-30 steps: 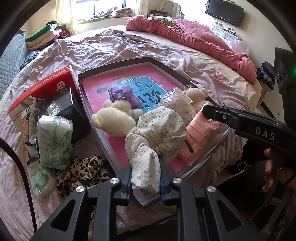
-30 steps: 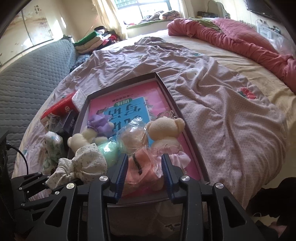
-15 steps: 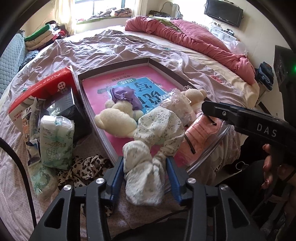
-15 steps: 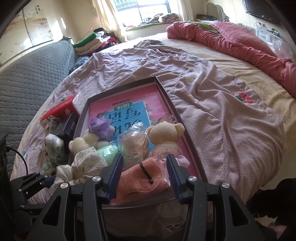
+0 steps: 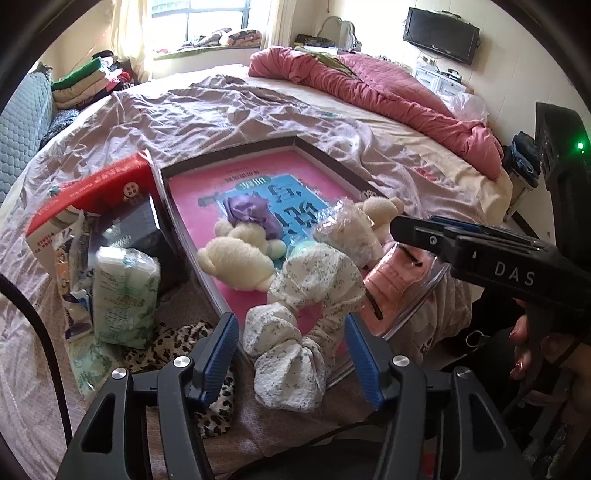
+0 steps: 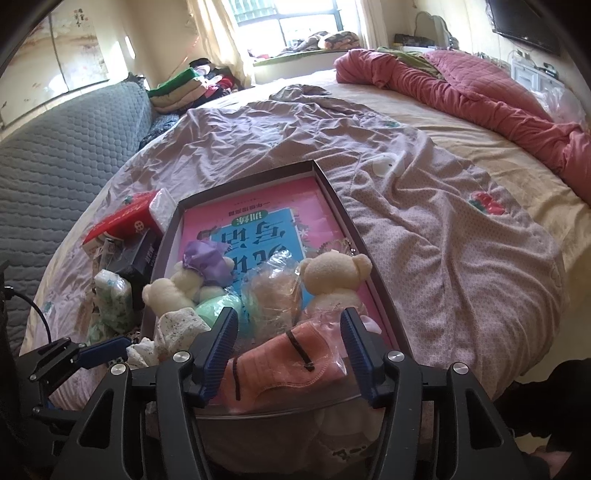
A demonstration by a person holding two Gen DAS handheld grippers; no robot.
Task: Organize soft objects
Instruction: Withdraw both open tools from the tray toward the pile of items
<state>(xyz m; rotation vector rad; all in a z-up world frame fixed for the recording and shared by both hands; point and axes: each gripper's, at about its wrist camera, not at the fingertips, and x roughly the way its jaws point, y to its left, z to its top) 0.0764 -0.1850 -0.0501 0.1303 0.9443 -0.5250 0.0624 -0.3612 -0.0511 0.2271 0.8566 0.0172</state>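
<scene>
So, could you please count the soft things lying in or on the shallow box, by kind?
Cream plush bears: 2
White floral cloth: 1
Pink face mask pack: 1
Clear-wrapped bundle: 1
Mint green item: 1
Total: 6

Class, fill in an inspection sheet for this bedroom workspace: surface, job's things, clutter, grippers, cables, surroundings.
Surface: bed sheet, wrinkled.
Job's things: floral cloth over the tray rim; pink mask, teddy bear inside.
Clutter: red box, tissue pack beside tray.
Grippers: left gripper, right gripper just opened, pads off the cloth and mask.
Cables: black cable.
Surroundings: pink quilt, TV, window.
</scene>
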